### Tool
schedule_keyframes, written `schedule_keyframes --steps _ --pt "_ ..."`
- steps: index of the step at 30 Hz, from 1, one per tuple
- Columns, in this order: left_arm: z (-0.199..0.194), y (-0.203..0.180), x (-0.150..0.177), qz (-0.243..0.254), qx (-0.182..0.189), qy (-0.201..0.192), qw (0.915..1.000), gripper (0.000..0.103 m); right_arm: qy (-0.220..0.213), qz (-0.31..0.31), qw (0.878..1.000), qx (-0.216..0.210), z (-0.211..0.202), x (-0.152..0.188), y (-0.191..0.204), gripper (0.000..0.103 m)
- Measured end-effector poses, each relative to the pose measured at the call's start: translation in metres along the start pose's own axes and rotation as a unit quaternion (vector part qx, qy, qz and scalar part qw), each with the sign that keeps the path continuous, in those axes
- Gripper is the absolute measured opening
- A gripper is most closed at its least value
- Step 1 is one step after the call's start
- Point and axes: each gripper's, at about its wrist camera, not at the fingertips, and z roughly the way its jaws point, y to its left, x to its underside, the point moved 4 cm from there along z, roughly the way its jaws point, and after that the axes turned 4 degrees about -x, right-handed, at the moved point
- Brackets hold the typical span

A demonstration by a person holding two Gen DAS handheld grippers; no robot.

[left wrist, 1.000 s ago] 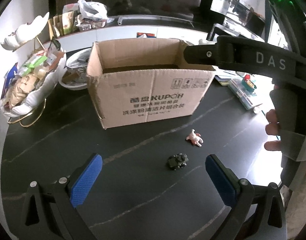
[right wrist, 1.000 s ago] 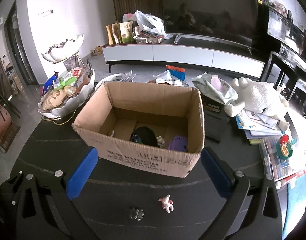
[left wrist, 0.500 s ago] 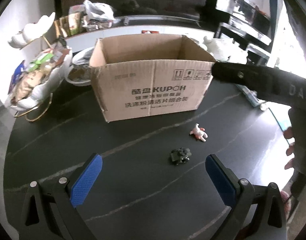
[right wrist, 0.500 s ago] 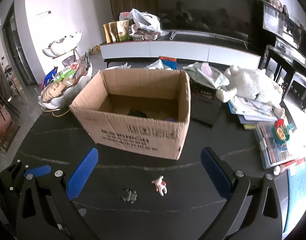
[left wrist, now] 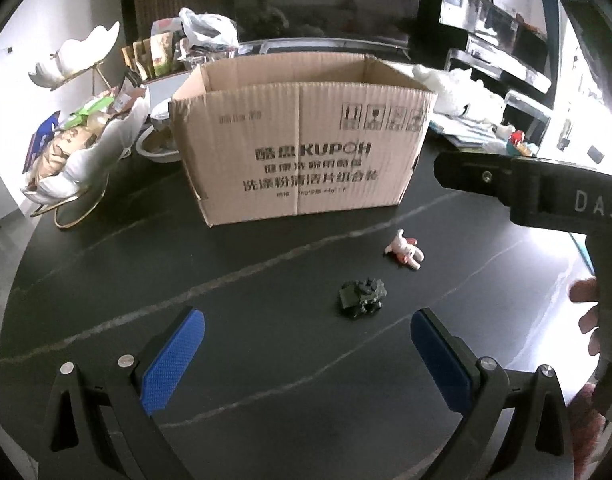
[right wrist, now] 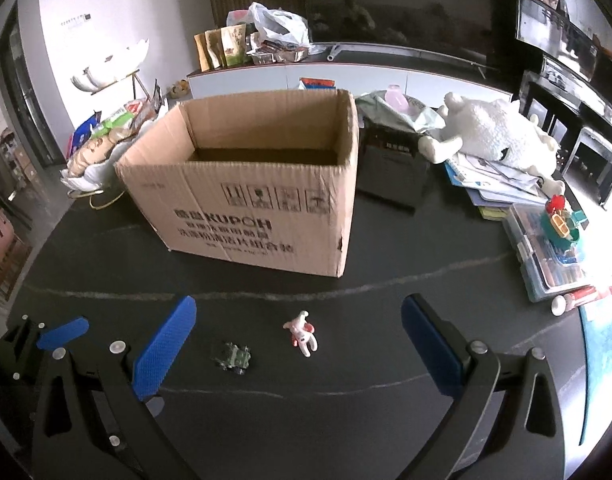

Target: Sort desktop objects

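The left gripper (left wrist: 306, 354) is hovering low over the dark bench (left wrist: 226, 360), blue pads spread wide and gripping nothing. Just ahead of it, slightly toward its right finger, a small dark green toy vehicle (left wrist: 361, 298) is sitting on the bench. The right gripper (right wrist: 298, 348) is also standing wide and empty; the same vehicle (right wrist: 232, 357) and a small white and red figure (right wrist: 302, 333), possibly a plush animal, are lying between its fingers. Farther back, an open cardboard box (right wrist: 262, 208) is standing on the bench. Beyond it, a white stuffed animal (right wrist: 497, 136) is resting on stacked papers.
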Motion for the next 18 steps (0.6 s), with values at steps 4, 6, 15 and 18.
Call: schedule_keyframes --steps 4,6,15,18 --pt "0.004 -0.005 0.003 0.014 -0.004 0.003 0.9999 0.101 0.005 0.013 1.000 -0.010 0.007 0.008 -0.003 0.102" --pt "0.004 -0.005 0.003 0.012 -0.009 0.000 0.9999 0.101 0.007 0.017 1.000 -0.011 0.010 0.011 -0.004 0.102" --pt "0.013 0.000 0.004 -0.028 0.001 0.009 0.9996 0.101 0.029 0.035 0.999 -0.019 0.026 0.022 -0.009 0.102" --pt "0.019 -0.001 0.008 -0.035 -0.001 0.012 0.9993 0.101 0.045 0.038 0.998 -0.003 0.032 0.025 -0.013 0.102"
